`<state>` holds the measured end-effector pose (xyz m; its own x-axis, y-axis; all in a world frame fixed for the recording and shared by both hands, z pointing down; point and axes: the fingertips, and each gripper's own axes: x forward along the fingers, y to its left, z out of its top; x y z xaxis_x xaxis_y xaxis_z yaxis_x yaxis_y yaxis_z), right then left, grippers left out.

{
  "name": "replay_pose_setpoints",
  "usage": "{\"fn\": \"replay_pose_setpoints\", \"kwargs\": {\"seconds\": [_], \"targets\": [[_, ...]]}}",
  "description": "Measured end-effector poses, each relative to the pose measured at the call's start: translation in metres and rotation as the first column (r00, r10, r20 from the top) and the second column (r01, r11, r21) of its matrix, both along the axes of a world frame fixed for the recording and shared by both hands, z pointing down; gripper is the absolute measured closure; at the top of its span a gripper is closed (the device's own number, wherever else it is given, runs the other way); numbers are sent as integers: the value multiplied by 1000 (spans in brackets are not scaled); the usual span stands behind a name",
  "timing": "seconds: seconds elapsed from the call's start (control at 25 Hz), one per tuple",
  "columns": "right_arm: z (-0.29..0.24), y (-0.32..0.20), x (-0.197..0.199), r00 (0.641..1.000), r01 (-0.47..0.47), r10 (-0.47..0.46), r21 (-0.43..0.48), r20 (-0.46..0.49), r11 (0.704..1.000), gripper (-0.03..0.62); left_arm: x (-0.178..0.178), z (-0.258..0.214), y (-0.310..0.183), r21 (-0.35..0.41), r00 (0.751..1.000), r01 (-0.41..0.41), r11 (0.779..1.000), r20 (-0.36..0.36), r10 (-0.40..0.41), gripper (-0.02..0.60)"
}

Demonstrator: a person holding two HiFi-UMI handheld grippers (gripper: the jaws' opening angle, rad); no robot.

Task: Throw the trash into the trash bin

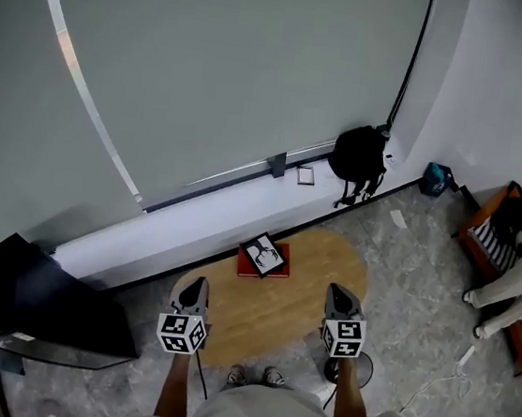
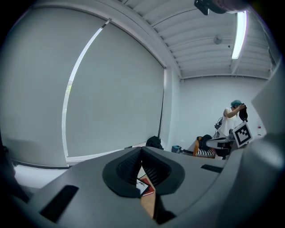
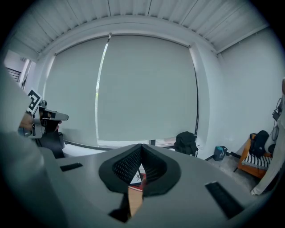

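Clenched on nothing, left tool (image 1: 196, 286) and right tool (image 1: 341, 295); no trash on worktop (image 1: 315, 271) (just a book (image 1: 245, 266)); maybe binned, maybe elsewhere.

Soft, even daylight is glowing through the drawn blind (image 1: 222, 66), and a ceiling strip light (image 2: 239, 33) is glaring white. Both gripper views are bending hard toward dark, rounded edges, with the left gripper (image 2: 141, 150) looming soft against the lens. A bright streak is crossing the blind, perhaps a reflection.
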<state>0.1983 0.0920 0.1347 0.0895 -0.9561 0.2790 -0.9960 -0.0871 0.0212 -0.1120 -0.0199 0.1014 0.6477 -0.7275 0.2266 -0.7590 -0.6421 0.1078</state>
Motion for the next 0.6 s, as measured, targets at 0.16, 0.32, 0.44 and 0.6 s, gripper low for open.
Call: {"fn": "replay_pose_setpoints", "kwargs": {"seconds": [0.16,0.32,0.44,0.6], "targets": [[-4,-2,0,1000,-1,1,0,-18,1000,565,-5,-4,-8,23,1000,6,1000,3,-6,563],[-1,-2,-4,1000,-1,1,-10,-22,1000,565,-7,-1,-10,20,1000,10,1000,-3,-10,563],[-2,-6,-9,1000,2,-2,-8,-28,1000,565,-10,-1,-13,25,1000,11,1000,-9,-11,563],[-5,-7,-12,999,6,-6,-1,-32,1000,565,-10,1,-11,25,1000,7,1000,-8,-7,563]]}}
